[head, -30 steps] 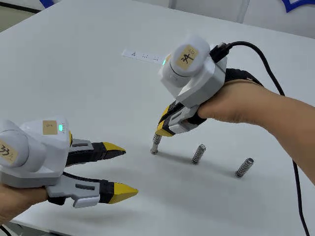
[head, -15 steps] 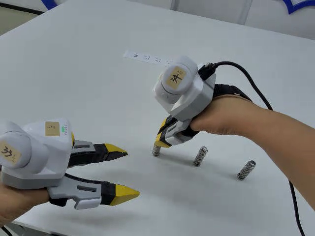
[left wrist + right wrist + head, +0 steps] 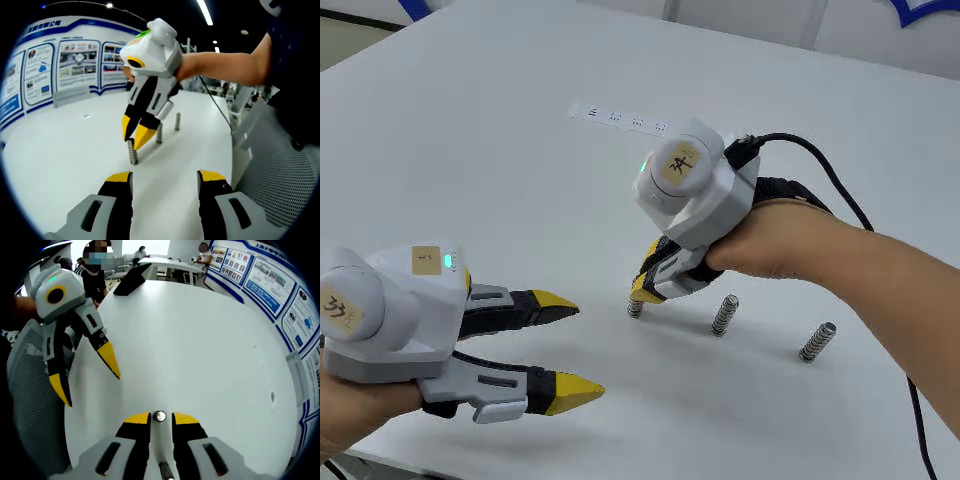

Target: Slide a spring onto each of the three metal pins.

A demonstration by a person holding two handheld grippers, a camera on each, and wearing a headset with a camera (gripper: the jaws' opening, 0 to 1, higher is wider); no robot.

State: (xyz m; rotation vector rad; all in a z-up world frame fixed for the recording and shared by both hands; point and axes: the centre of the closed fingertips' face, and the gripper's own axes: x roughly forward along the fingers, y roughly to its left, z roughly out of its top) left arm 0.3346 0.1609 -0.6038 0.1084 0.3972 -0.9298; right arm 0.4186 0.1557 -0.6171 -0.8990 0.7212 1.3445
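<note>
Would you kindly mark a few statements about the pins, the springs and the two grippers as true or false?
1. The left gripper has its jaws open and holds nothing. True.
2. In the head view, the right gripper works at the rightmost pin. False: it is at the left-hand pin.
3. The pins lie flat on the table. False: the left-hand pin, the middle pin and the right-hand pin all stand up.
4. In the right gripper view, a pin top sits between that gripper's jaws. True.
5. No pin carries a spring. False: springs show on all three.
</note>
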